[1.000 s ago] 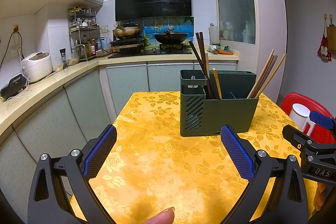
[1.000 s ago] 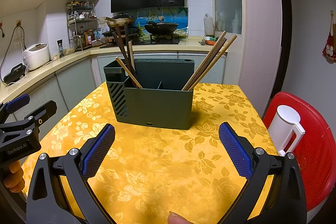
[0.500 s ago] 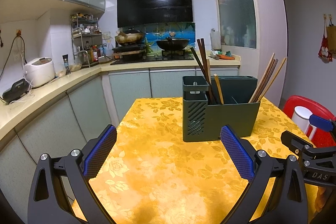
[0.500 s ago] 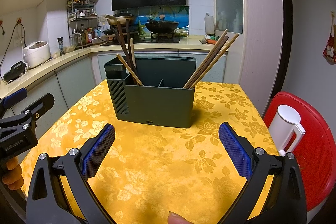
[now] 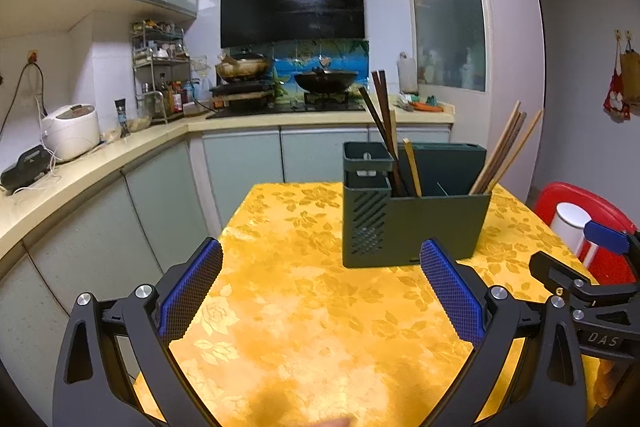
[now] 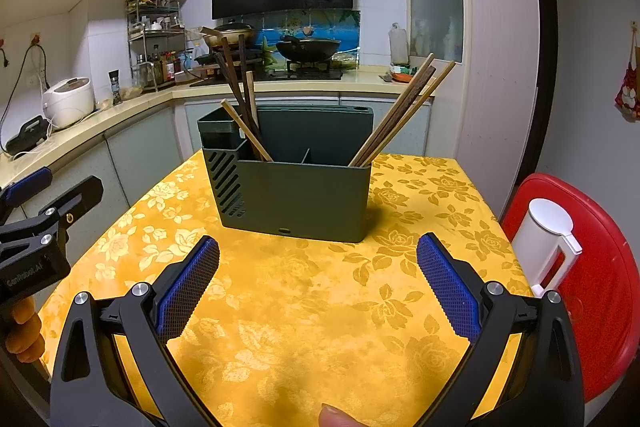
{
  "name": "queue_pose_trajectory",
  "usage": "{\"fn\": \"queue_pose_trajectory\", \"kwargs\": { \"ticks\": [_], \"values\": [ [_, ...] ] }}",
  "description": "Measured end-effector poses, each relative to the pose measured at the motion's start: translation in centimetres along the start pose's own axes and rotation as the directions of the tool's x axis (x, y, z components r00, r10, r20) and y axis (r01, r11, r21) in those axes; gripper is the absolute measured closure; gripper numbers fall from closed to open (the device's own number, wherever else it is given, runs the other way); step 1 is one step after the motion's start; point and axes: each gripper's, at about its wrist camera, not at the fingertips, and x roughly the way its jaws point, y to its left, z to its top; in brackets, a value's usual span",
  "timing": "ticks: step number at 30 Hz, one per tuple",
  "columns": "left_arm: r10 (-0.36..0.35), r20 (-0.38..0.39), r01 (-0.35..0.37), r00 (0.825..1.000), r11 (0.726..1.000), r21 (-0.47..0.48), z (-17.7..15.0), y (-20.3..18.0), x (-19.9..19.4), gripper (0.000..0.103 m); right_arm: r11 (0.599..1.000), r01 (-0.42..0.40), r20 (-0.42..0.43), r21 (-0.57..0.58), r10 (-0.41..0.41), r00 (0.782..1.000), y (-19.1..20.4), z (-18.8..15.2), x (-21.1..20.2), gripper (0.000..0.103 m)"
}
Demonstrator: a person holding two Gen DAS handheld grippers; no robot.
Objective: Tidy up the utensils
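Observation:
A dark green utensil holder [image 5: 416, 223] [image 6: 296, 199] stands upright on the yellow flowered tablecloth [image 5: 320, 307] [image 6: 304, 307]. Several chopsticks lean in its left section [image 5: 386, 131] [image 6: 240, 99], and several more lean out of its right end [image 5: 508, 151] [image 6: 404, 107]. My left gripper [image 5: 320, 287] hangs open in front of the holder, nothing between its blue pads. My right gripper [image 6: 318, 283] is open too, a short way before the holder, holding nothing. Each gripper shows at the edge of the other's view.
A red stool [image 6: 600, 287] with a white lidded jug [image 6: 540, 239] stands right of the table. Kitchen counters run along the left and back with a rice cooker [image 5: 72, 131], a spice rack [image 5: 160, 71] and woks on the stove [image 5: 324, 79].
Both grippers have drawn back and risen a little from the holder, which now looks smaller and farther off in the left wrist view. Both stayed open.

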Motion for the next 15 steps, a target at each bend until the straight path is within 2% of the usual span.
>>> {"fn": "queue_pose_trajectory", "kwargs": {
  "ticks": [15],
  "values": [
    [0.000, -0.015, 0.000, 1.000, 1.000, 0.000, -0.09, -0.09, 0.29, 0.007, 1.000, -0.001, -0.002, -0.003, 0.001, 1.000, 0.02, -0.05, -0.06, 0.007]
  ]
}}
